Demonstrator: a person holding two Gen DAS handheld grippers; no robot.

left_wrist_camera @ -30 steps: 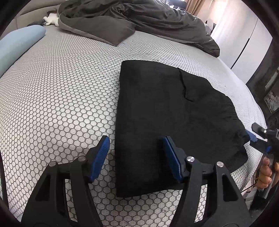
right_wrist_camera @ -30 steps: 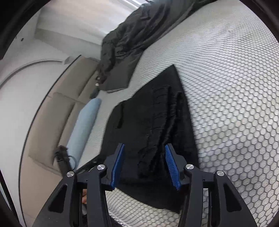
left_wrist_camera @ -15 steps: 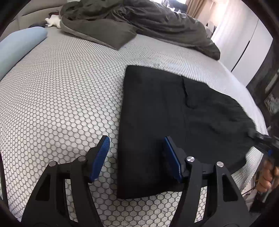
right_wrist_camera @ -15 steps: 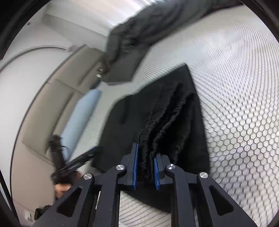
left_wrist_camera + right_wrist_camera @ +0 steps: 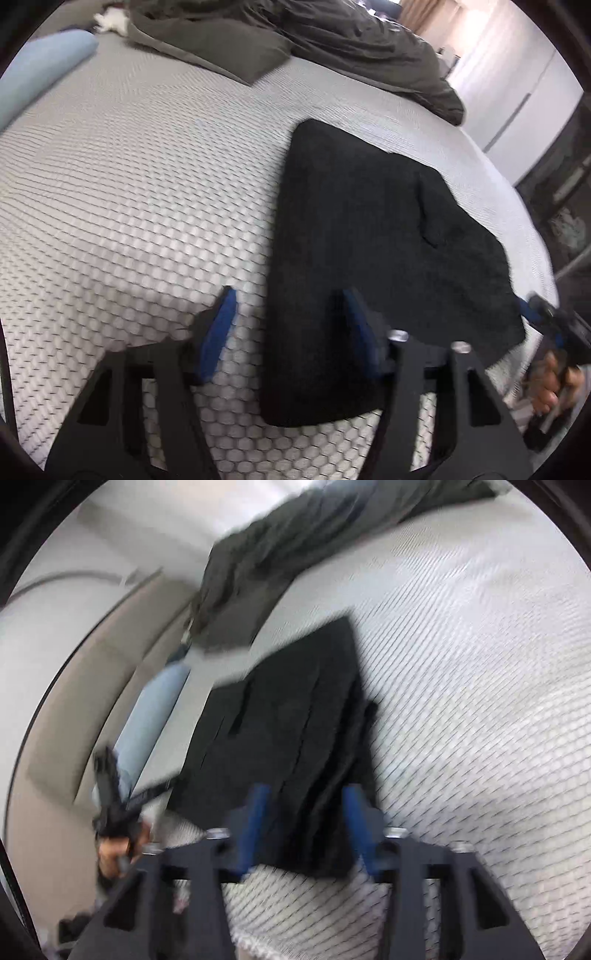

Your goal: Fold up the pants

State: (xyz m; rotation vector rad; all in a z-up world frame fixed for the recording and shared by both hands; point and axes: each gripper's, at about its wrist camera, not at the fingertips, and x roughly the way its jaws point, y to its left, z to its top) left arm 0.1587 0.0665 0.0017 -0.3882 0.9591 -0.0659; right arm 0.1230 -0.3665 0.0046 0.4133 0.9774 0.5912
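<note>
Black folded fabric pants (image 5: 373, 236) lie flat on the grey honeycomb-pattern bedspread (image 5: 129, 192) as I hold L gripper (image 5: 288, 332) and R gripper (image 5: 304, 823) both spread wide, empty, near its edge; fold looks nearly done, next I'd pinch & double over.

Grey duvet (image 5: 295, 40) & blue pillow (image 5: 40, 70) on bed (image 5: 122, 192).

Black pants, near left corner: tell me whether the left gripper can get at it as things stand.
Probably yes. The left gripper hangs open right at the near edge of the black pants, which lie flat on the bed; its jaws straddle that corner, with nothing between. The right gripper is at the far side.
</note>
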